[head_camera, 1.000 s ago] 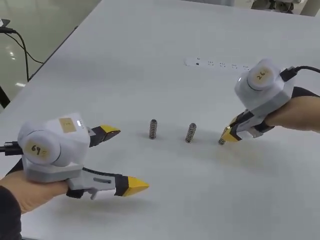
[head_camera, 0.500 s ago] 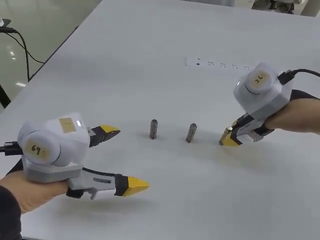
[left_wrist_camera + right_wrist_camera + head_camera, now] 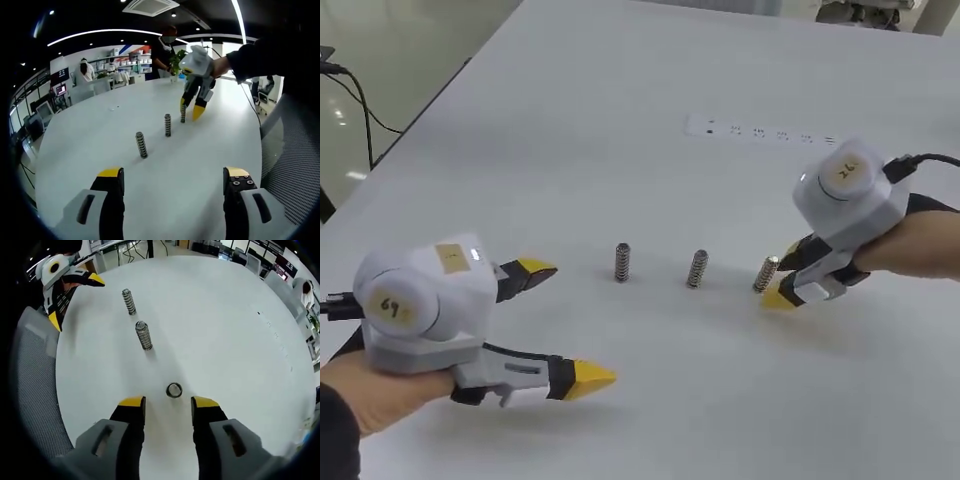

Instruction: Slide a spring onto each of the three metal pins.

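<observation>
Right gripper view: right gripper [image 3: 167,402] has its jaws apart, gripping nothing, with the nearest spring [image 3: 174,390] upright just ahead between the tips. Further out stand the middle spring [image 3: 144,335] and far spring [image 3: 129,301], then the left gripper [image 3: 74,299], wide open too.

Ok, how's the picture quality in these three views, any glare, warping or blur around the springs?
Head view: soft even light, springs sharp, faint shadows on the white table. Left gripper view: fisheye bends the table edge, a ceiling light strip glares. Right gripper view: strong fisheye curve, the nearest spring shows end-on as a crisp ring.
</observation>
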A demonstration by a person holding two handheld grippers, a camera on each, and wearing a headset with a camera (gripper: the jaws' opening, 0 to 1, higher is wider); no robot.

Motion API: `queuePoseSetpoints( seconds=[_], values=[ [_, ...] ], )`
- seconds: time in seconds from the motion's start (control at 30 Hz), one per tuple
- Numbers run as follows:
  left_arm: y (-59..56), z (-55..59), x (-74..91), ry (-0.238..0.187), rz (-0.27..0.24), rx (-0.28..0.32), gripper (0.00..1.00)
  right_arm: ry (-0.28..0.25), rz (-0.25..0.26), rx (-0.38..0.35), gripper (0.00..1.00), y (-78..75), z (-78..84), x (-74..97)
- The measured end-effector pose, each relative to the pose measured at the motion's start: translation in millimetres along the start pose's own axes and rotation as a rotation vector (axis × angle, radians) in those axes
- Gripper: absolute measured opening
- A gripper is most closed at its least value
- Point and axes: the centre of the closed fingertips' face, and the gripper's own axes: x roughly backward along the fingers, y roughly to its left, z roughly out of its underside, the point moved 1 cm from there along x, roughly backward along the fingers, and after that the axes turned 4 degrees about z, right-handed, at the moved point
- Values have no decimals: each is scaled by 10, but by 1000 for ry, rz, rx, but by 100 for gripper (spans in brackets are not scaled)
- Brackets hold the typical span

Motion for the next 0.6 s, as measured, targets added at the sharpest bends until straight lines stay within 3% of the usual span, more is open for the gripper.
queuePoseSetpoints(
  seconds=[0.4, 0.6],
  values=[
    [6, 13, 19, -6, -8, 16, 80, -117, 14, -35, 67, 91, -19, 43],
    [13, 17, 7, -10, -8, 24, 81, -179, 22, -66, 75, 142, -28, 86]
  ],
)
